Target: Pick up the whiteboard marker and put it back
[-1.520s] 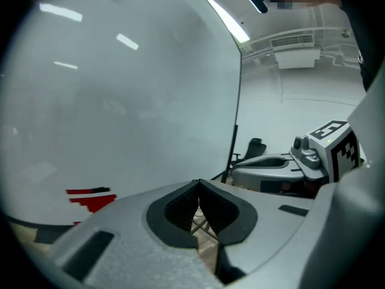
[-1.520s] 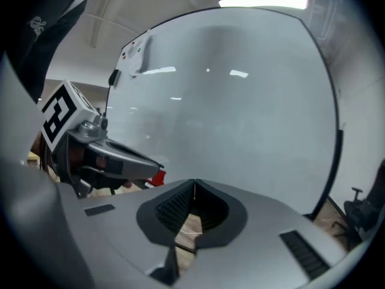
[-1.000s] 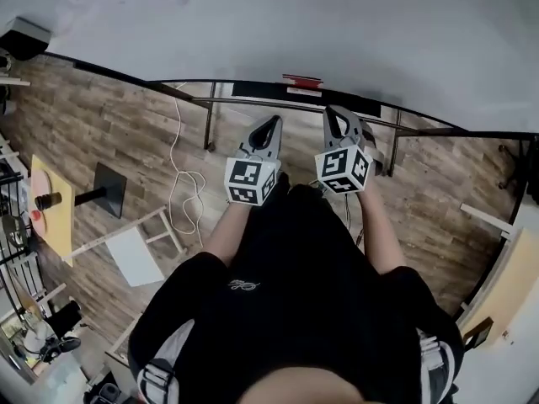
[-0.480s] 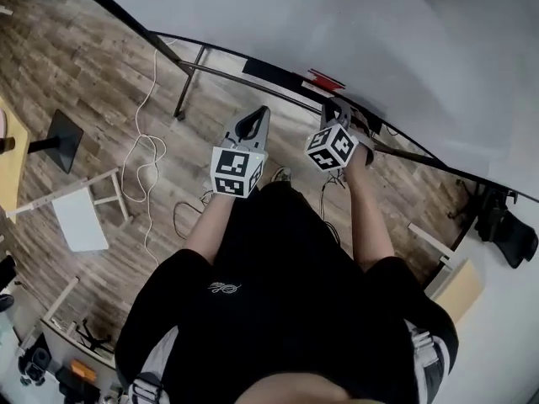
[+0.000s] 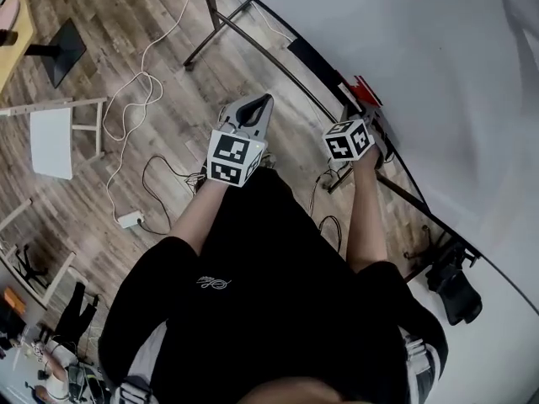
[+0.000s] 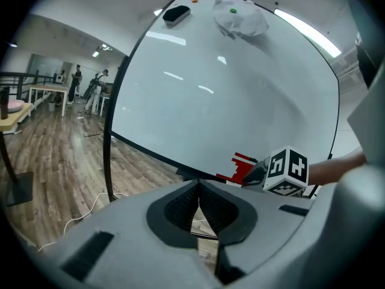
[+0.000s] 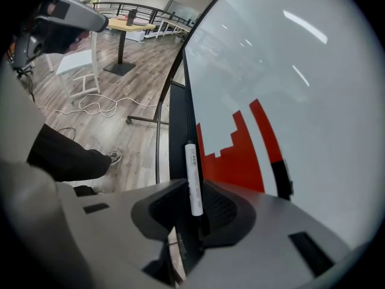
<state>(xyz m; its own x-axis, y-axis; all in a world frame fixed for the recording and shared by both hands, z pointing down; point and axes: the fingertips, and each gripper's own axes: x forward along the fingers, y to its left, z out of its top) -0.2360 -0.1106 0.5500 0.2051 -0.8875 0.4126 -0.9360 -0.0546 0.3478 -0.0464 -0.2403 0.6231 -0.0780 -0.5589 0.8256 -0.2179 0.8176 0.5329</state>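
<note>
The white whiteboard marker point(image 7: 192, 179) lies between the jaws of my right gripper point(image 7: 194, 205), which is shut on it. Its far end points along the dark tray ledge point(image 7: 177, 137) at the foot of the whiteboard point(image 7: 289, 71), beside a red stepped patch point(image 7: 240, 155). In the head view the right gripper point(image 5: 371, 121) sits at the board's lower edge by that red patch point(image 5: 366, 91). My left gripper point(image 6: 198, 190) is shut with nothing in it, held off the board point(image 6: 228, 95); the head view shows the left gripper point(image 5: 255, 108) over the wooden floor.
White cables point(image 5: 135, 99) trail over the floor, and a white stool point(image 5: 52, 137) stands at left. The board's stand legs point(image 5: 210, 23) reach out onto the floor. A black eraser point(image 6: 175, 14) and a crumpled cloth point(image 6: 240, 20) stick high on the board. People point(image 6: 77, 77) stand far off.
The head view has swung round, so the whiteboard now runs down the right side. Both grippers keep their spacing; the right one stays by the red patch at the tray.
</note>
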